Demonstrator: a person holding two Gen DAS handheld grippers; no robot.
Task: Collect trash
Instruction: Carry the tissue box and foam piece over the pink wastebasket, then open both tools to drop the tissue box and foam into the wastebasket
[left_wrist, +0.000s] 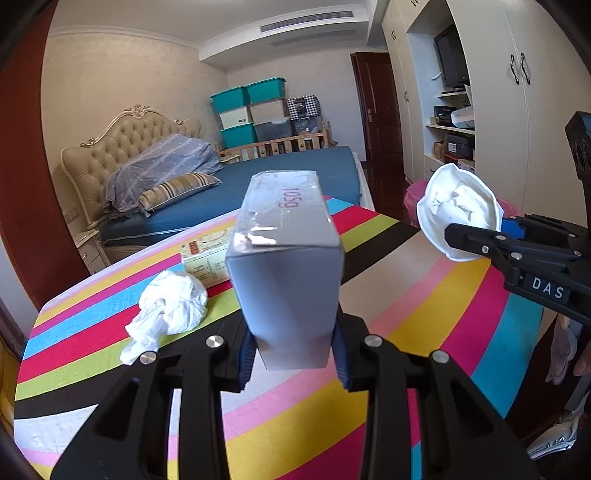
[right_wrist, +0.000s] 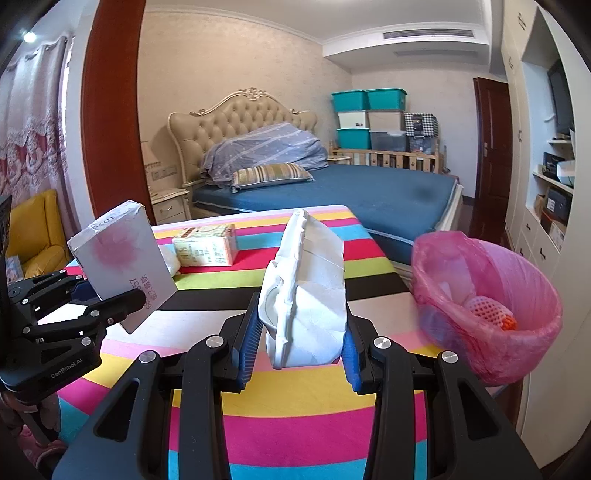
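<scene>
Carrying step: left gripper (left_wrist: 293, 354) clamping grey box (left_wrist: 284, 266), right gripper (right_wrist: 297, 350) clamping crumpled paper cup (right_wrist: 304, 291); next, judged, reaching the pink-lined bin (right_wrist: 491, 295) and releasing

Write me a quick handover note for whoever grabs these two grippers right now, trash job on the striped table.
Left gripper: shut on the grey box, lifted off the striped table.
Right gripper: shut on the crushed paper cup, also lifted off the table.
Pink-lined bin: beside the table's right edge, some trash already inside.
Done: both items picked up; neither dropped yet.
Left: drop both into the bin, then collect the crumpled tissue and the small yellow carton on the table.
</scene>
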